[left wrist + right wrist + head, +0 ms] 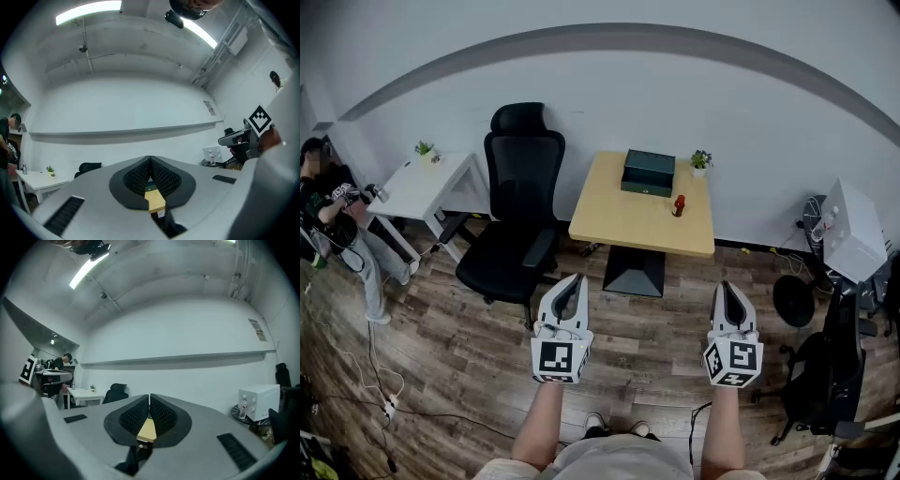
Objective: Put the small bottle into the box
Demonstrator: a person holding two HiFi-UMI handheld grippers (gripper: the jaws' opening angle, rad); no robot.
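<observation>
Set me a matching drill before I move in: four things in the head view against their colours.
Things:
1. small bottle
2. box
3. office chair
4. tabletop

Colours:
A. dark green
B. light wood
C. red
D. black

Pairs: 1-C, 2-A, 3-D, 4-B.
</observation>
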